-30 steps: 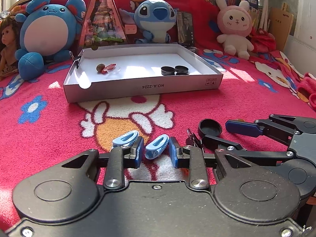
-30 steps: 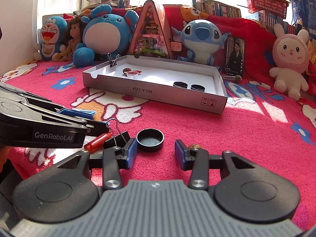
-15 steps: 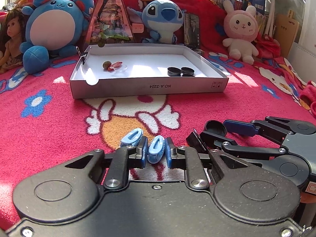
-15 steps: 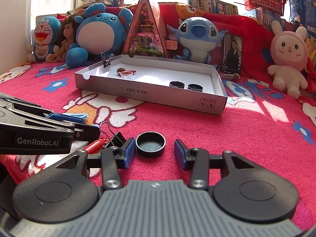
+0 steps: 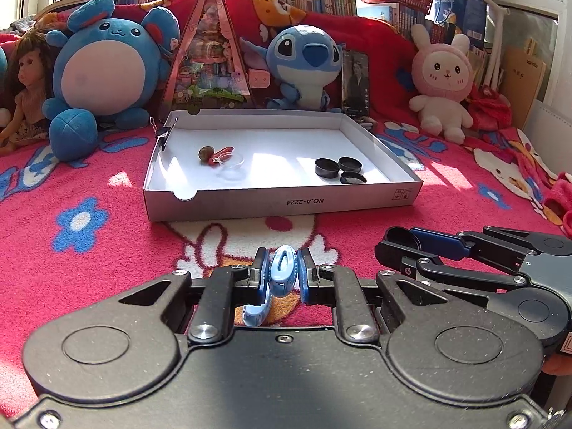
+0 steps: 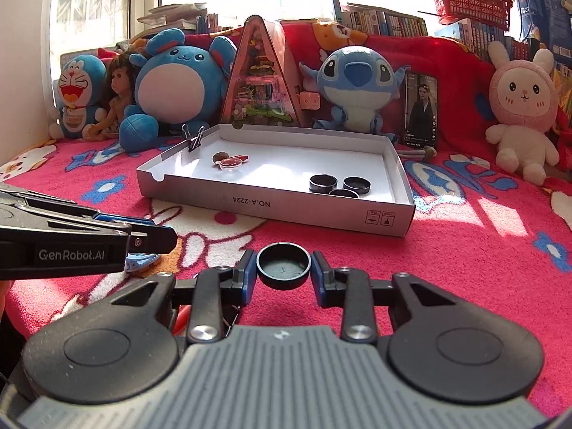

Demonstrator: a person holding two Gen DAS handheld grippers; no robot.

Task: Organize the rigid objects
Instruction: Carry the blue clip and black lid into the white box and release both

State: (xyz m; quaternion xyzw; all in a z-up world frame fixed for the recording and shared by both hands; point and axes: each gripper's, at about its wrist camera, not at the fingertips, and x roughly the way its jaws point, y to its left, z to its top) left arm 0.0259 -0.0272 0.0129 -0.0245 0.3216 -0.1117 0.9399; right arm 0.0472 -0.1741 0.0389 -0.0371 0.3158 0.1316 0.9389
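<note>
The left gripper point(image 5: 282, 276) jaws are pinching a light-blue hair clip point(image 5: 281, 274) tight. The right gripper point(image 6: 283, 267) jaws are closing around a black cap point(image 6: 283, 265), touching its sides, above the red blanket point(image 6: 447, 250), near the white box point(image 6: 321, 211).

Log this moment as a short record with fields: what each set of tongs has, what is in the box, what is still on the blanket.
left tongs: shut on a light blue clip
right tongs: closing around a black cap
box: white, open, on the red blanket
box contents: three black caps, clear dish, small brown ball, red piece
box rim: binder clip at far left corner
on blanket: second blue clip under the left tongs
</note>
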